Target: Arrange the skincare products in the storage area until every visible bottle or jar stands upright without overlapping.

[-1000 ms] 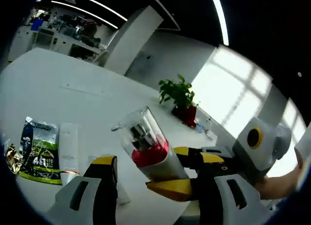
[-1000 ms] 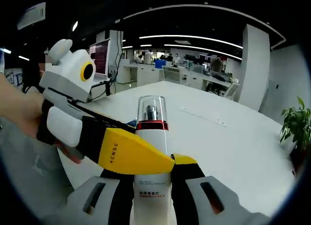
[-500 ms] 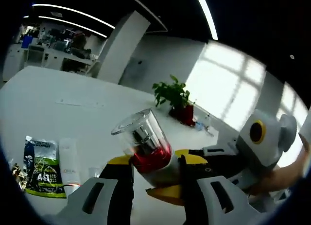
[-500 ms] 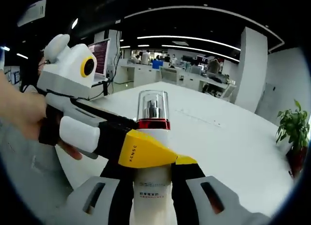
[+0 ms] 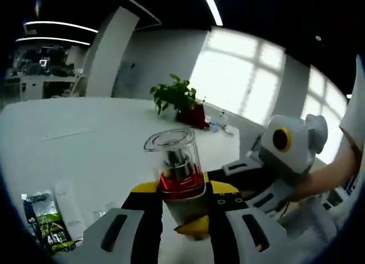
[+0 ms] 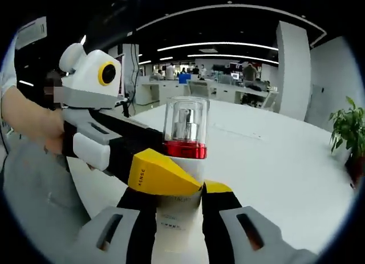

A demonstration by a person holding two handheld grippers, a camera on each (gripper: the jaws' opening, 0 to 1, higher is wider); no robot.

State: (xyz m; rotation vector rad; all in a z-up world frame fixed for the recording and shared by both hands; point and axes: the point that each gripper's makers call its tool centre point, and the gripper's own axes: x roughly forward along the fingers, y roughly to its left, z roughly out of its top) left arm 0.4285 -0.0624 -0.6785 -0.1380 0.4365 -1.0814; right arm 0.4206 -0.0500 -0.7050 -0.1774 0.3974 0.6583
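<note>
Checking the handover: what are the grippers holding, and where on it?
Both hold the pump bottle by its white body below the red band: the right gripper lower down, the left gripper just under the band.

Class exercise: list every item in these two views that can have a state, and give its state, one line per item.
pump bottle: upright, clear cap on, held off the table by both grippers.
left gripper: shut on the pump bottle.
right gripper: shut on the pump bottle.
white tube: lying flat on the table.
green sachet: lying flat beside the white tube.
potted plant: standing upright at the table's far side.
</note>
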